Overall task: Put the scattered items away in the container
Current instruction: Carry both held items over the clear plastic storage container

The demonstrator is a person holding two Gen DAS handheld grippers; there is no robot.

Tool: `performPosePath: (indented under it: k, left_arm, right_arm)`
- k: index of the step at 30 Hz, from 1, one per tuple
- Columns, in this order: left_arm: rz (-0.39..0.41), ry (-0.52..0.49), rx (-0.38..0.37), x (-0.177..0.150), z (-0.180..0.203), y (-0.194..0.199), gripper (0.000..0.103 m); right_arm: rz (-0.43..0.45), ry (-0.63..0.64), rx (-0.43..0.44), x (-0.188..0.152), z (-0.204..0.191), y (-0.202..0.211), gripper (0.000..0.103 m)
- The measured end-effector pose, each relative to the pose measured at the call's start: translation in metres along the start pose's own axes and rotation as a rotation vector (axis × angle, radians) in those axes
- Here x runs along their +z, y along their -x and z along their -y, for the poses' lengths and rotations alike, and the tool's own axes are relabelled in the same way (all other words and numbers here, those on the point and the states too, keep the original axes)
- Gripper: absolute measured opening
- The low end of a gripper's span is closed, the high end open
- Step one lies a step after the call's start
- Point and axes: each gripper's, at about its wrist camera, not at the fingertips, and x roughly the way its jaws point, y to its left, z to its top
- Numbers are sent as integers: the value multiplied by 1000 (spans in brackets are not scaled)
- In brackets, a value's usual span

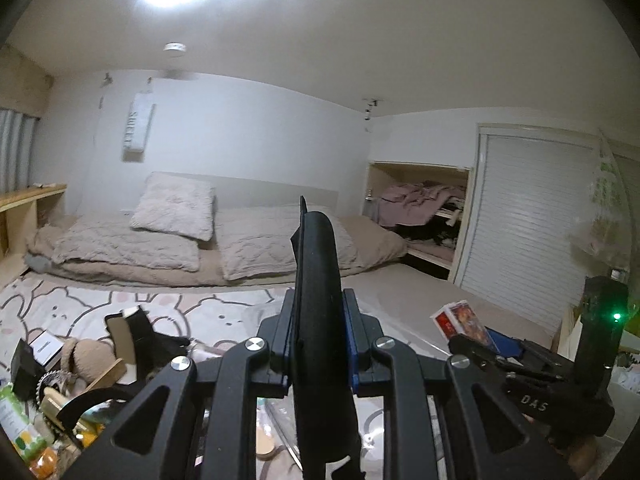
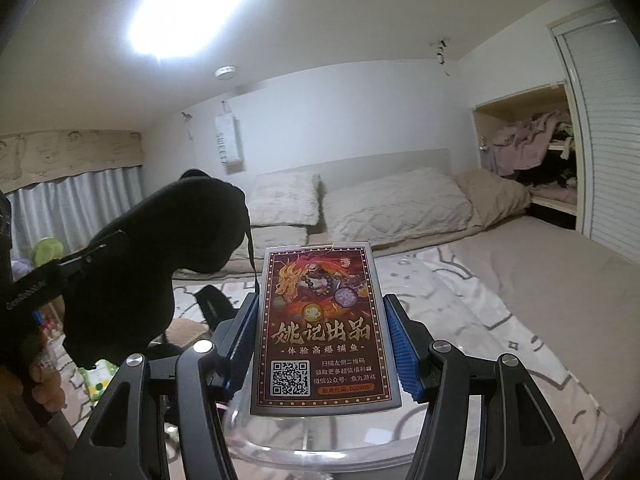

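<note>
Nearest, the right tongs (image 2: 320, 344) are clenched on a box of playing cards (image 2: 320, 328), held upright just above the clear container (image 2: 320, 452), whose rim shows directly beneath it. Left of the container, the left tongs (image 1: 320, 344) are clamped tight on a black cloth item (image 1: 318, 320), also lifted off the bed. So two things are in hand and neither is in yet. Farther left of the container, a heap of clutter (image 1: 60, 392) waits on the blanket (image 1: 192, 304), so most of the job looks undone.
</note>
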Motion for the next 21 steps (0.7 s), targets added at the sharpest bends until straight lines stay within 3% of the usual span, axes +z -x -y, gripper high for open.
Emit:
performPosePath:
  k: [11,21]
  left_arm:
    - [-84,-32,-55,-5,31,-52,20]
    - [-330,61,-141,-33,36,-132,20]
  right_arm:
    - [-23,-45,-21,0,31,-13,61]
    - [-35,-77,-30,0,42,-20,61]
